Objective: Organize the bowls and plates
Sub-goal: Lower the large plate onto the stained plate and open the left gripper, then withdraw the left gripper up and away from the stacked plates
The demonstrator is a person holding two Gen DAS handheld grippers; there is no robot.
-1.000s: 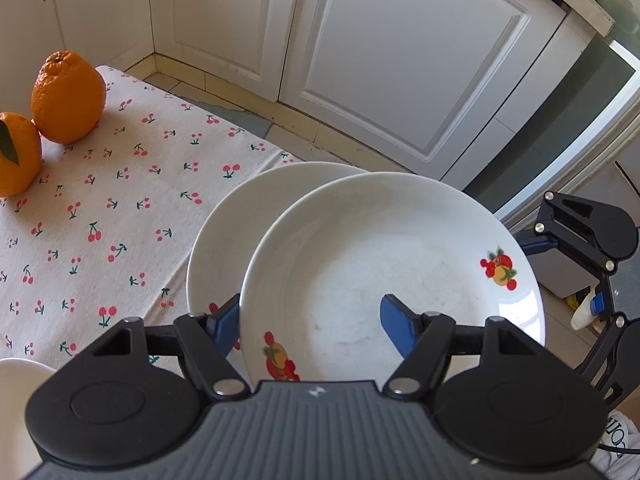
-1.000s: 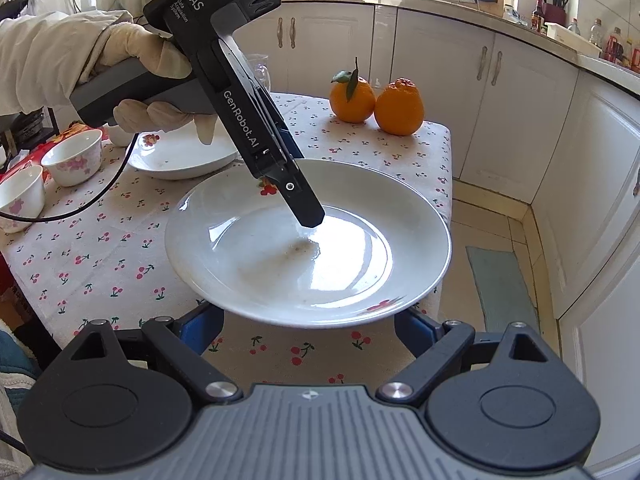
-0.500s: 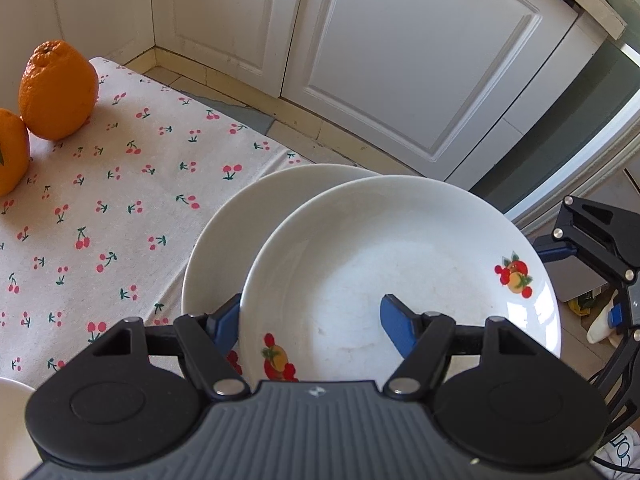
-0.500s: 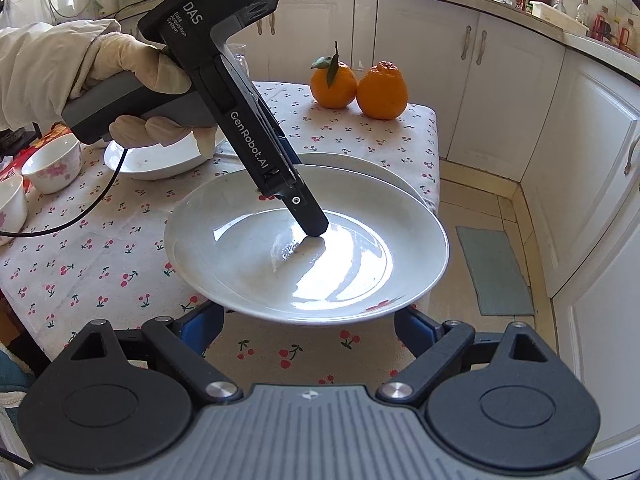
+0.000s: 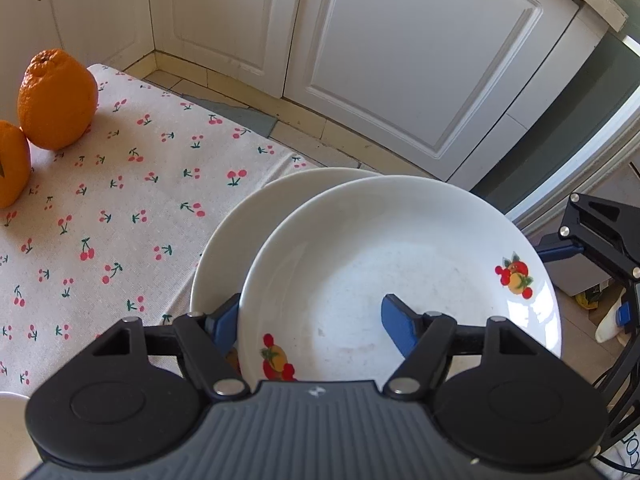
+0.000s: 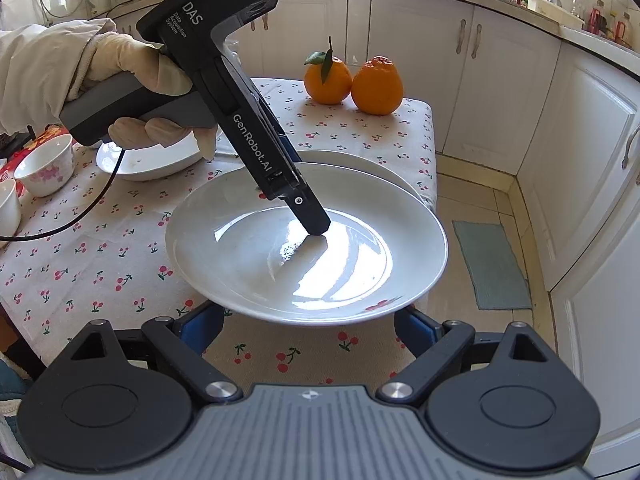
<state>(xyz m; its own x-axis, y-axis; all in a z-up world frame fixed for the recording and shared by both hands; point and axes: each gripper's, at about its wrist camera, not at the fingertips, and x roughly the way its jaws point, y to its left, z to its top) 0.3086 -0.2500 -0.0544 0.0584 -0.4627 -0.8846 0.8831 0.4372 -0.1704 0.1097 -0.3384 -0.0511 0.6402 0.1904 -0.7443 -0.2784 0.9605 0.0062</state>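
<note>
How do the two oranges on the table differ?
The leafy orange keeps a stem with a green leaf; the knobbed orange has none. The leafy orange is rounder; the knobbed orange is taller, with a bumpy neck on top. Both are bright orange and stand side by side near a corner of the cherry tablecloth.

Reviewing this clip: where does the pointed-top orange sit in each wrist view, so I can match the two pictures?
Left wrist view: the pointed-top orange is at the far left, upper part, on the cherry tablecloth.
Right wrist view: it is top centre, to the right of the leafed orange.
Shared landmark: the fruit-print plate, centre of both.
</note>
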